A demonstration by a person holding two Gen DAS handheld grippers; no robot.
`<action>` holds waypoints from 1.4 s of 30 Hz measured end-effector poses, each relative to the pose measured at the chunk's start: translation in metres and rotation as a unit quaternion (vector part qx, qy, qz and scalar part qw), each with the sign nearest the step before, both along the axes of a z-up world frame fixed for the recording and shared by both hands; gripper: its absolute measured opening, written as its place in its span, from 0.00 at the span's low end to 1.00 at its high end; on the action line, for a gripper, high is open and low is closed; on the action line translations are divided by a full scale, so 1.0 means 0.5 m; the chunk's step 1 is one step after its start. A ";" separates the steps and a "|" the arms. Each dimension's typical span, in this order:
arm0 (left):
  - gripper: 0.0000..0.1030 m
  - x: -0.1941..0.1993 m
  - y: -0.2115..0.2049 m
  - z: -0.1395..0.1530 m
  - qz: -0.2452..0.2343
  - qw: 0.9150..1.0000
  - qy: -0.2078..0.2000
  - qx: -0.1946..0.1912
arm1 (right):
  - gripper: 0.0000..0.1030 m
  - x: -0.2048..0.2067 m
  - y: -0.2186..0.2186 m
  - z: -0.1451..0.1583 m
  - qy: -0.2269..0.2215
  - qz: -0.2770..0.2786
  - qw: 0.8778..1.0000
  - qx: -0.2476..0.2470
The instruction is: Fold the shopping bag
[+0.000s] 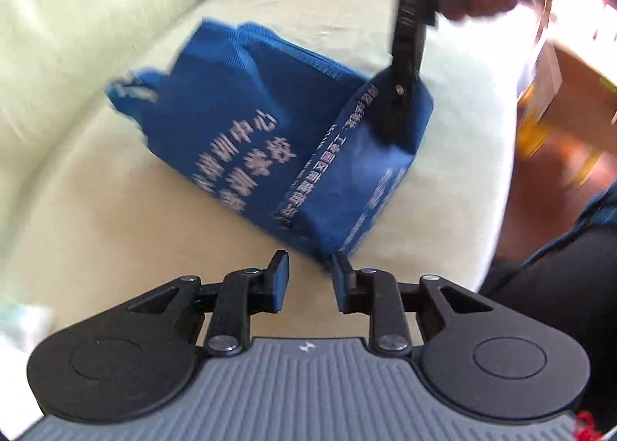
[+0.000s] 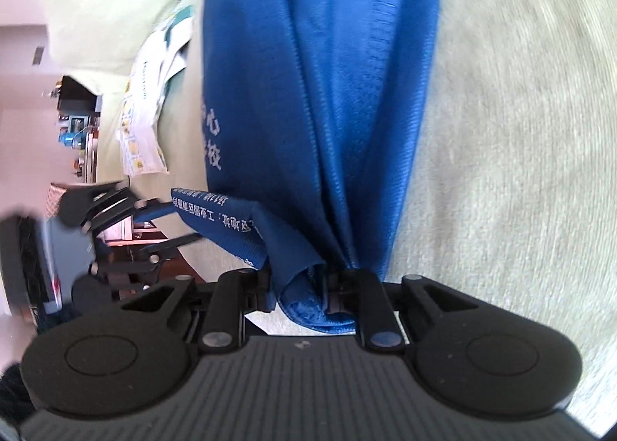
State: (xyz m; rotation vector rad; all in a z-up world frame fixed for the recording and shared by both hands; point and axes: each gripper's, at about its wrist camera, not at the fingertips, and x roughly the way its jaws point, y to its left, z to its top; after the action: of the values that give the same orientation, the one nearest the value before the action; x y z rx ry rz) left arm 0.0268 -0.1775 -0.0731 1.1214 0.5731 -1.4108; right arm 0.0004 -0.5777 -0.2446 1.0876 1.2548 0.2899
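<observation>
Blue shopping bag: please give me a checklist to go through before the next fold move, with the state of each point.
1. Right gripper shut on the blue shopping bag: ok.
2. Left gripper holds the bag: not ok; its jaws stand open, the bag's corner only at the right pad.
3. Bag rests on the pale green cushion: ok.
4. Bag lies flat: not ok; one side is lifted and bunched.
5. Handle loop tucked in: not ok; it sticks out.
6. Printed leaflet clear of the bag: cannot tell.
</observation>
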 end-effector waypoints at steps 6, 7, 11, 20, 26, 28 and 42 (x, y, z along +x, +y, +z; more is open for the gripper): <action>0.23 -0.031 -0.007 0.004 -0.064 0.996 0.010 -0.057 | 0.13 0.028 0.007 0.001 0.031 0.013 0.999 -0.011; 0.23 -0.029 -0.021 -0.014 -0.057 0.997 -0.001 -0.054 | 0.13 0.028 0.010 0.002 0.033 0.014 0.999 -0.015; 0.23 0.022 -0.042 -0.056 0.008 0.997 0.060 -0.049 | 0.12 0.032 0.025 0.020 0.030 0.013 0.999 -0.026; 0.22 0.054 -0.040 -0.068 0.044 0.992 0.101 -0.063 | 0.27 -0.137 0.164 0.135 -0.194 -0.072 0.921 -0.331; 0.17 0.031 -0.044 -0.072 0.034 0.993 0.096 -0.062 | 0.17 -0.183 0.361 0.163 -0.331 0.033 0.718 -0.612; 0.17 0.029 -0.038 -0.072 0.042 0.992 0.101 -0.069 | 0.13 -0.166 0.359 0.137 -0.315 0.053 0.718 -0.618; 0.18 0.053 -0.042 -0.079 0.064 0.985 0.139 -0.072 | 0.49 -0.243 0.363 0.096 -0.381 0.183 0.650 -0.632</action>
State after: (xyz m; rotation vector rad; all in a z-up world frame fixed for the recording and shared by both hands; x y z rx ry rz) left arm 0.0534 -0.1983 -0.1127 0.7629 0.7162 -1.4813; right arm -0.1211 -0.3962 -0.1964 -0.5302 0.5680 0.0779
